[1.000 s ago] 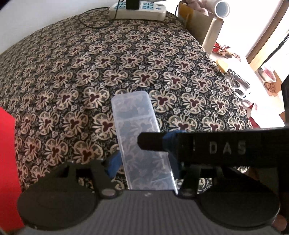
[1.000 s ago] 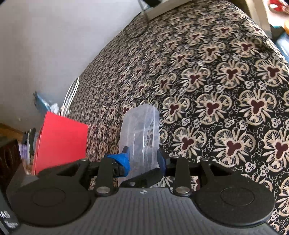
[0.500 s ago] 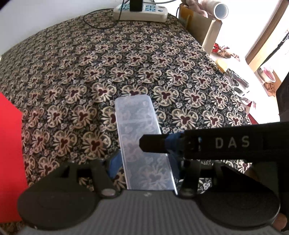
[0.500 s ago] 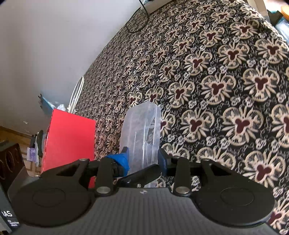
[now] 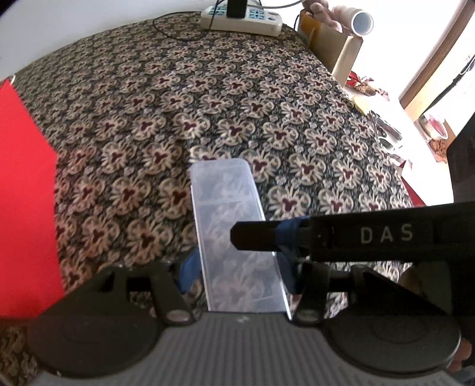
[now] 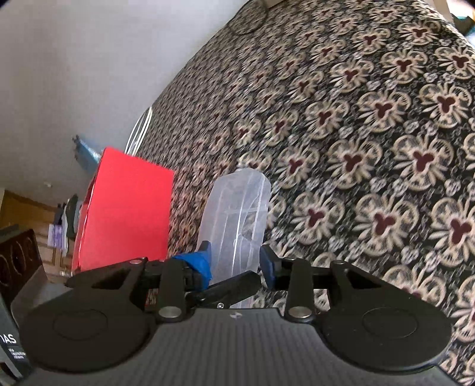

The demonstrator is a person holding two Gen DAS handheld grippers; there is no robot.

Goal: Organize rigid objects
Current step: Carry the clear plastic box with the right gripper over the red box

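Both grippers clamp one clear box

Left wrist: left gripper (image 5: pixel 239 267) pinches clear plastic box (image 5: pixel 228 219) above floral cloth (image 5: pixel 178 104); right gripper finger (image 5: pixel 297 234) crosses it; red box (image 5: pixel 23 193) left.

Right wrist: right gripper (image 6: pixel 236 261) pinches the clear plastic box (image 6: pixel 237 213), red box (image 6: pixel 124 213) beside.

The box (image 5: pixel 234 237) sat between my left tongs (image 5: pixel 237 267), above the bed (image 5: pixel 207 104) — my right tongs (image 6: pixel 236 261) gripped it from the side. A bag (image 5: pixel 23 193) stood left; the power strip (image 5: pixel 240 17) lay at the far edge.
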